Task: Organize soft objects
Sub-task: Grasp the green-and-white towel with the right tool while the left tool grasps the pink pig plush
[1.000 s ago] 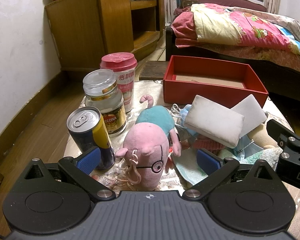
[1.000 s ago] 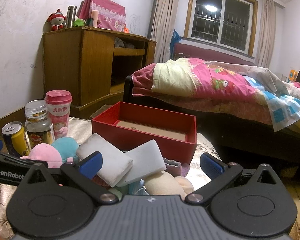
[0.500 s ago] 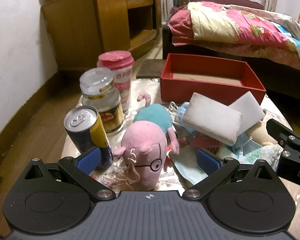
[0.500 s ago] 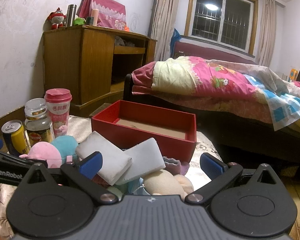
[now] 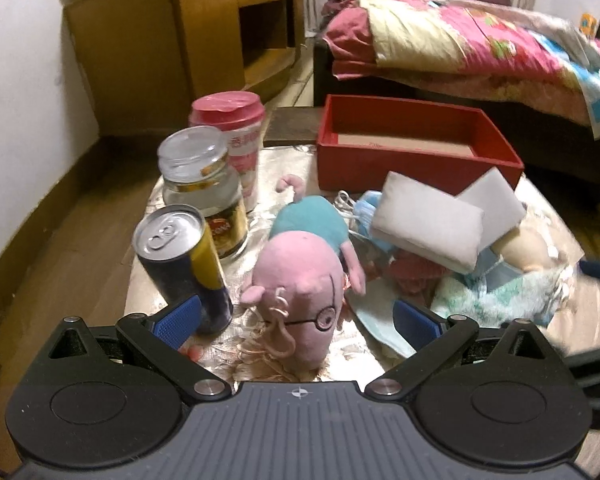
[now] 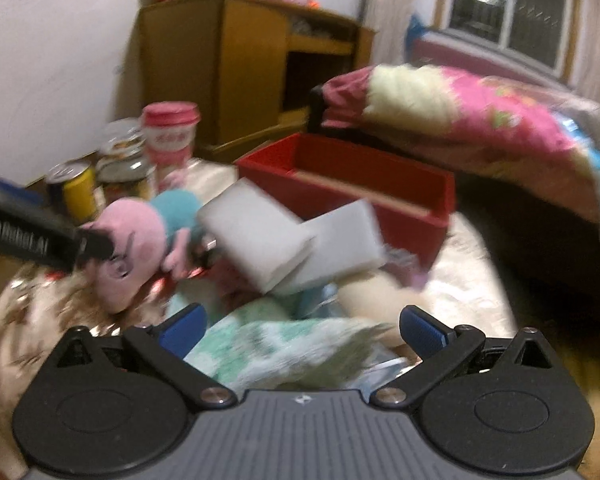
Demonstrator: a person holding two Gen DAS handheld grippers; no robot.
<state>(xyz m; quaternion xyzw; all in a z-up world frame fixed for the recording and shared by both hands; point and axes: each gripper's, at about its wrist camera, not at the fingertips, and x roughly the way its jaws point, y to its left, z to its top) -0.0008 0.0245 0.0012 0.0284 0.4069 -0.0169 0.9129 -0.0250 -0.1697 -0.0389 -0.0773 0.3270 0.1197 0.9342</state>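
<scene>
Soft things: pink pig toy (image 5: 300, 280) lies on the desk (image 5: 284, 168), head toward the left tongs, teal body toward the red box (image 5: 416, 148).
Sponges: two white sponges (image 5: 428, 226) stacked askew on the pile, just in front of the red box.
Pile: teal fuzzy cloth (image 6: 276, 344), blue face mask (image 5: 366, 208) and a beige plush (image 5: 524, 246) under and beside the sponges; the right view is blurred.
Left tongs (image 5: 296, 316): released, fingers wide apart, one on each side of the pig's head, not touching it as far as I can tell.
Right tongs (image 6: 302, 326): released, spread over the teal cloth; contact cannot be told through the blur.
Hard items: can (image 5: 180, 258), glass jar (image 5: 202, 184) and pink cup (image 5: 232, 136) stand upright in a row at the desk's left side, the can just beside the left finger.
Red box: open-topped, at the desk's far edge, with only its brown floor showing.
Beyond: bed (image 5: 480, 48) with a pink quilt, wooden cabinet (image 5: 172, 28).
</scene>
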